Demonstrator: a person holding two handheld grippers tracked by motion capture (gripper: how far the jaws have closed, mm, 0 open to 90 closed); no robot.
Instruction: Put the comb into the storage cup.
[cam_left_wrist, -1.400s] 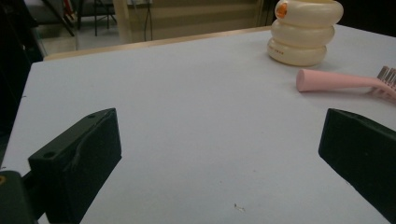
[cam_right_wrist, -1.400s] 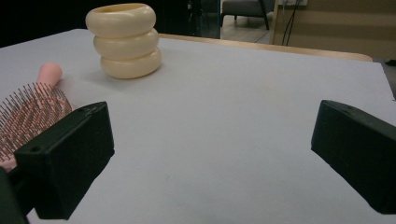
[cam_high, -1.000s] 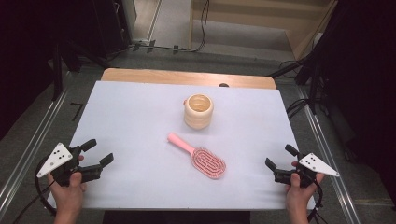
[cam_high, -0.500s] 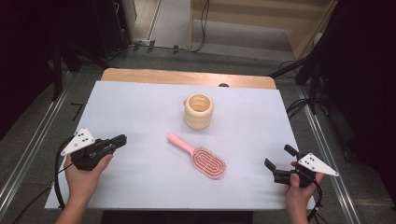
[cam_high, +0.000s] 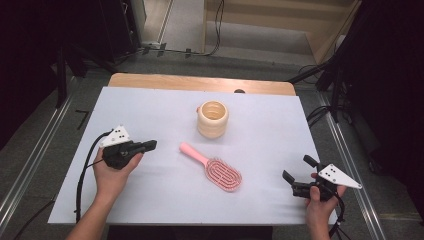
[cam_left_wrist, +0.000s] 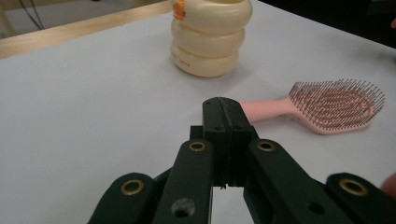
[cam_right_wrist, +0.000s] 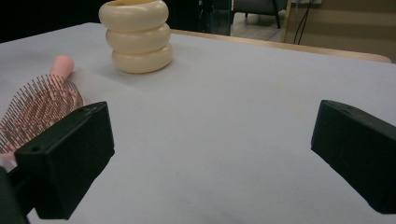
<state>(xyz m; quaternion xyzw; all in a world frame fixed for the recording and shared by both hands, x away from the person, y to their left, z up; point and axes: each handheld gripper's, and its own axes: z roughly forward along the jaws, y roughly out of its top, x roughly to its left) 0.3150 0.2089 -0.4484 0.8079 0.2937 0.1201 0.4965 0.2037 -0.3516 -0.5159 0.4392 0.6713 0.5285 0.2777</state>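
— Left tongs (cam_high: 150, 145)?
— Pressed together, pinching nothing. Held low over the counter (cam_high: 150, 200), tips aimed at the brush (cam_high: 214, 168).
— And the brush, from there?
— Flat on the counter just ahead and a little to the right of the shut tips, apart from them. Pink handle nearest, bristle head farther off, bristles up.
— Why shut so close to the handle?
— Probably just an approach posture. No pinch possible as held; spreading needed before closing round the handle.
— Why the handle end?
— Slim and smooth, easy to clamp. Bristle head too wide and springy for a sure hold.
— Right tongs (cam_high: 298, 168)?
— Spread wide, empty, held at the near right edge of the counter. Brush head off to their left and ahead, well apart from them.
— Reason for waiting there?
— Likely kept clear of the left side's line, open and ready to steady or take over the head end.
— Anything beyond the brush?
— Cream ribbed cup (cam_high: 212, 119), upright, farther off than the brush from both tongs, mouth open upward. Possibly meant to take the brush, handle down; only a guess.
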